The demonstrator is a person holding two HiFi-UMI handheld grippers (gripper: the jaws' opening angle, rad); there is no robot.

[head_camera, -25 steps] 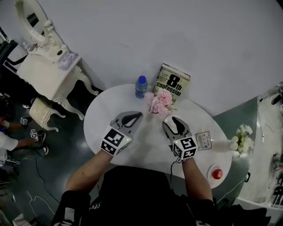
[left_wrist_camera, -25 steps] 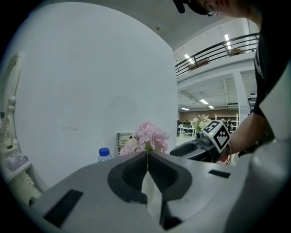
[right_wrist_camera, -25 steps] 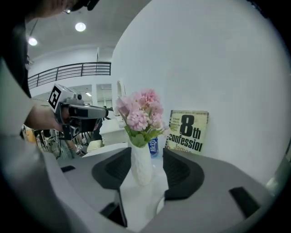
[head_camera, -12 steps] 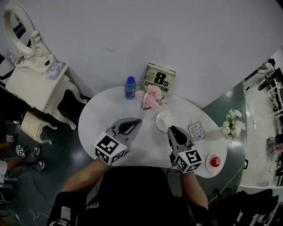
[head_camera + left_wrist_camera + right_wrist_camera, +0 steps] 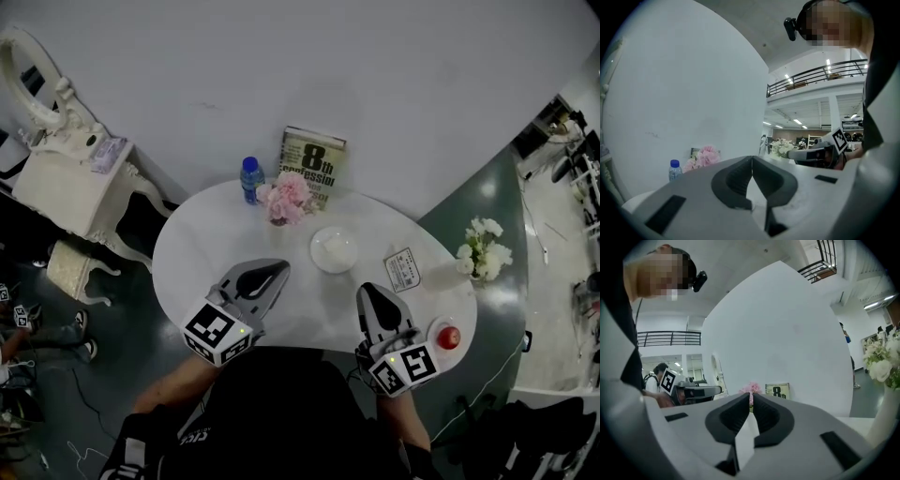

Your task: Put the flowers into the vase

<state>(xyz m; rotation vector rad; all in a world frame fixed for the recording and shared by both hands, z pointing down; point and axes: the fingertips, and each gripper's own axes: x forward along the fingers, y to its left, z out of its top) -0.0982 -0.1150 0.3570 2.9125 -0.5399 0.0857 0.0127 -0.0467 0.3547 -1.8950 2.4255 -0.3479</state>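
While the right gripper's [image 5: 369, 290] jaws close empty, pink flowers [image 5: 286, 195] stand well beyond.

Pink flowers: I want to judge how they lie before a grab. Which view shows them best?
The head view: the pink flowers sit whole and unblocked on the table, by the bottle and book. The left gripper view shows them small, beside the bottle; the right gripper view, only a part-hidden tuft.
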